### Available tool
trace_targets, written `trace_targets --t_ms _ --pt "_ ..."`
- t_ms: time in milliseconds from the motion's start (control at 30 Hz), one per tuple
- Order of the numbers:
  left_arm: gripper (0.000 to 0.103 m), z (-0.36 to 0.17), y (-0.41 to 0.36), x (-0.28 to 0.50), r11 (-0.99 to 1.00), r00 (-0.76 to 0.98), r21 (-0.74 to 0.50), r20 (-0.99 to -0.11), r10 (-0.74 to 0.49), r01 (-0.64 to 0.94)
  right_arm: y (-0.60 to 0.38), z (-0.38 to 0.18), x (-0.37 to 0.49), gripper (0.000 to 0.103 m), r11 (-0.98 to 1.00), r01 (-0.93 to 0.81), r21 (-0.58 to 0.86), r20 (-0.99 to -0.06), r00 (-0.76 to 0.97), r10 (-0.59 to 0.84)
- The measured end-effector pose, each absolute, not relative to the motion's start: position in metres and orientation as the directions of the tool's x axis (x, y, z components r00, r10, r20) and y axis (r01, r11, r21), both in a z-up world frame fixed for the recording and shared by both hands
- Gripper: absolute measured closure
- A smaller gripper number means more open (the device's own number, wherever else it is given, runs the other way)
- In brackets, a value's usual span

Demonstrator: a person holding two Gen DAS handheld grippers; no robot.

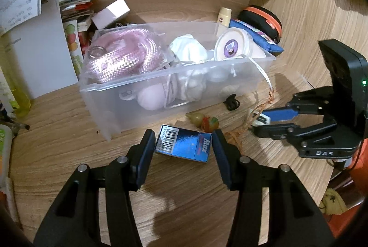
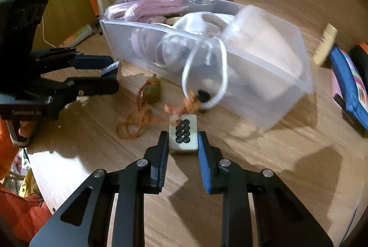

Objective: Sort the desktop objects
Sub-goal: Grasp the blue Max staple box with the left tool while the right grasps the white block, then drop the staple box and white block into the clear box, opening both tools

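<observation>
Grippers work side by side on a wood-grain desk (image 1: 69,132). The left gripper (image 1: 182,143) holds a shiny blue cardboard box with a barcode and "Max" lettering (image 1: 184,146) between its fingers; in the right wrist view that gripper (image 2: 115,77) is at nine o'clock, clamped on the box's barcoded edge. The right gripper (image 2: 182,143) is closed on a cream mahjong tile marked with eight black circles (image 2: 183,133), which sits squarely between the pads; the left wrist view shows this gripper (image 1: 257,123) at three o'clock, pinching the tile (image 1: 258,119). An orange string (image 2: 138,123) trails from the tile's far end in loops across the desk. Beyond both, at twelve o'clock, stands a translucent rectangular plastic bin (image 1: 243,83) holding a pink woven rope (image 1: 124,58), white cloth (image 1: 187,49) and a round white lidded tub (image 1: 232,44). Just in front of the bin lie a small green-and-orange gourd charm (image 1: 202,120) and a black clip (image 1: 232,103). Behind the bin's right end, at one o'clock, rest a blue pouch (image 1: 257,36) and a black round case with orange trim (image 1: 262,17).
</observation>
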State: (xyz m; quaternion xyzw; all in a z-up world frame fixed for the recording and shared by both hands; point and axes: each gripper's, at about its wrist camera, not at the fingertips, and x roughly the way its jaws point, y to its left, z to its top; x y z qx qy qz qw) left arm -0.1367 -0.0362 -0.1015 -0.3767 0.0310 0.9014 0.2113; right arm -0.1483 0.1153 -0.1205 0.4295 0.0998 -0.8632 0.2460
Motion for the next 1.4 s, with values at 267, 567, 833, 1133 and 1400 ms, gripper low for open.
trace_targets --t_ms 267,567,833,1133,1400 --pt "0.053 -0.09 -0.037 -0.129 -0.929 -0.666 -0.087 -0.673 0.321 -0.36 0.146 -0.105 -0.123 0.081 -0.888 0.458 0.051 -0.756 -0.563 -0.334" --pt "0.053 -0.052 -0.031 -0.115 -0.931 -0.734 -0.056 -0.599 0.322 -0.362 0.155 -0.053 -0.114 0.081 -0.888 0.458 0.038 -0.655 -0.66 -0.369" --pt "0.053 -0.027 -0.029 -0.133 -0.936 -0.763 -0.073 -0.559 0.324 -0.343 0.142 -0.028 -0.128 0.081 -0.873 0.486 0.039 -0.598 -0.688 -0.41" --pt "0.053 -0.028 -0.021 -0.172 -0.936 -0.737 -0.128 -0.585 0.338 -0.327 0.122 -0.028 -0.161 0.081 -0.861 0.507 0.04 -0.6 -0.677 -0.426" --pt "0.053 -0.032 -0.017 -0.207 -0.93 -0.706 -0.167 -0.61 0.359 -0.329 0.117 -0.036 -0.189 0.08 -0.866 0.499 0.036 -0.628 -0.663 -0.408"
